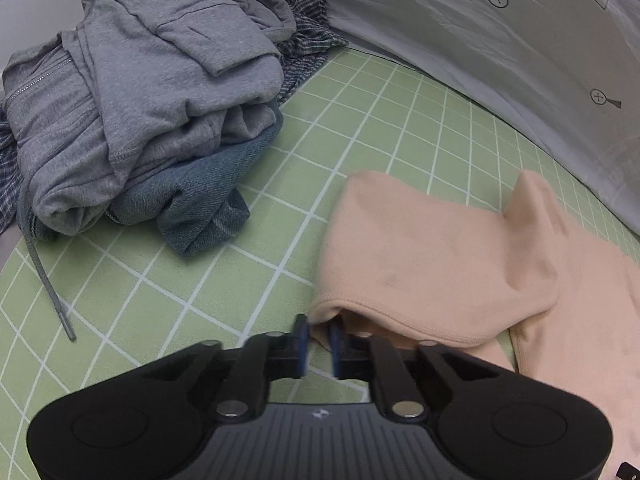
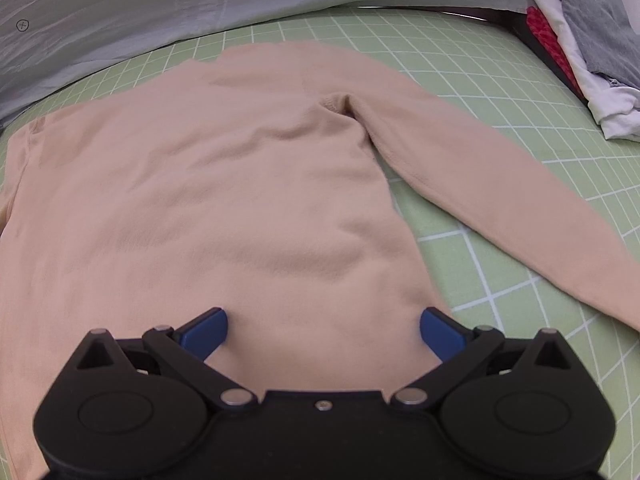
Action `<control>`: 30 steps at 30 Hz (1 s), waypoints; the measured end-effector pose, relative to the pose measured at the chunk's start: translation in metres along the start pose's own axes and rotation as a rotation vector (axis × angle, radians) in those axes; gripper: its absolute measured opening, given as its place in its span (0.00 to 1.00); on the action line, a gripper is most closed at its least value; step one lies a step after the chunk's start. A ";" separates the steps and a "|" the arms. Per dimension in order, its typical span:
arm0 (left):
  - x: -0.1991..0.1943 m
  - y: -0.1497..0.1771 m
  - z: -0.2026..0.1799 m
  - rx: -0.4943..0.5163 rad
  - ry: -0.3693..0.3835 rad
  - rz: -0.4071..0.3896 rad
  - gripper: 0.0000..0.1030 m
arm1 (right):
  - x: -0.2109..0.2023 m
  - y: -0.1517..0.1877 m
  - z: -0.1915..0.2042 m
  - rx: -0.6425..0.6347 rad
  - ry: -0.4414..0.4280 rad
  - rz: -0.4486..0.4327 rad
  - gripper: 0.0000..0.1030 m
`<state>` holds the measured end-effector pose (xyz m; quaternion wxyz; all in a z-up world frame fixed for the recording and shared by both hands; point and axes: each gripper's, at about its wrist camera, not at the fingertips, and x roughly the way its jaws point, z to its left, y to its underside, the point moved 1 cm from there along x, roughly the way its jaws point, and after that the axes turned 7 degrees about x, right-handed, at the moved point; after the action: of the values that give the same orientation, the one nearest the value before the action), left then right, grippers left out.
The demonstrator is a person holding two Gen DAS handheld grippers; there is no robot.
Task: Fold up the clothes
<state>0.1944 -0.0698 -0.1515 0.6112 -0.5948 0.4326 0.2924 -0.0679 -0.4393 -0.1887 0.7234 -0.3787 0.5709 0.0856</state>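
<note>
A peach long-sleeved top (image 2: 240, 184) lies spread flat on the green grid mat (image 2: 500, 280), one sleeve (image 2: 500, 184) stretched out to the right. In the left wrist view a folded-over part of the top (image 1: 432, 256) lies on the mat (image 1: 160, 300). My left gripper (image 1: 319, 330) is shut on the edge of this fabric at its near left corner, with peach cloth pinched between the blue pads. My right gripper (image 2: 323, 326) stands wide open just above the top's near edge, and its blue fingertips (image 2: 208, 330) are apart over the cloth without pinching it.
A pile of folded clothes sits at the left: a grey hoodie (image 1: 152, 92) on denim (image 1: 200, 204) and checked cloth (image 1: 308, 36), with a drawstring (image 1: 48, 280) trailing onto the mat. A grey printed sheet (image 1: 480, 40) borders the far side. More clothes (image 2: 580, 40) are heaped at the far right.
</note>
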 end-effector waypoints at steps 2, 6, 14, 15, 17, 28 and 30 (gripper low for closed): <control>-0.005 -0.002 0.005 -0.038 0.001 -0.032 0.05 | 0.001 -0.002 0.000 -0.008 -0.005 0.003 1.00; -0.030 -0.010 0.013 -0.049 -0.032 -0.129 0.03 | 0.001 -0.002 -0.002 -0.020 -0.012 0.001 1.00; -0.090 -0.025 -0.006 0.061 0.010 -0.301 0.03 | -0.001 0.005 -0.003 -0.025 -0.019 -0.036 1.00; -0.095 -0.027 -0.014 0.086 0.027 -0.316 0.03 | -0.001 0.005 -0.003 -0.025 -0.019 -0.038 1.00; -0.096 -0.025 -0.036 0.152 0.069 -0.334 0.03 | -0.002 0.006 -0.002 -0.025 -0.019 -0.040 1.00; -0.013 0.017 -0.092 0.200 0.284 0.059 0.18 | -0.003 0.008 0.001 -0.027 -0.021 -0.054 1.00; -0.021 0.018 -0.084 0.193 0.298 0.039 0.28 | -0.004 0.009 0.001 -0.027 -0.022 -0.059 1.00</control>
<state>0.1534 -0.1467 -0.1346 0.5889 -0.5615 0.5559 0.1699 -0.0734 -0.4314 -0.1893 0.7267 -0.4042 0.5502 0.0762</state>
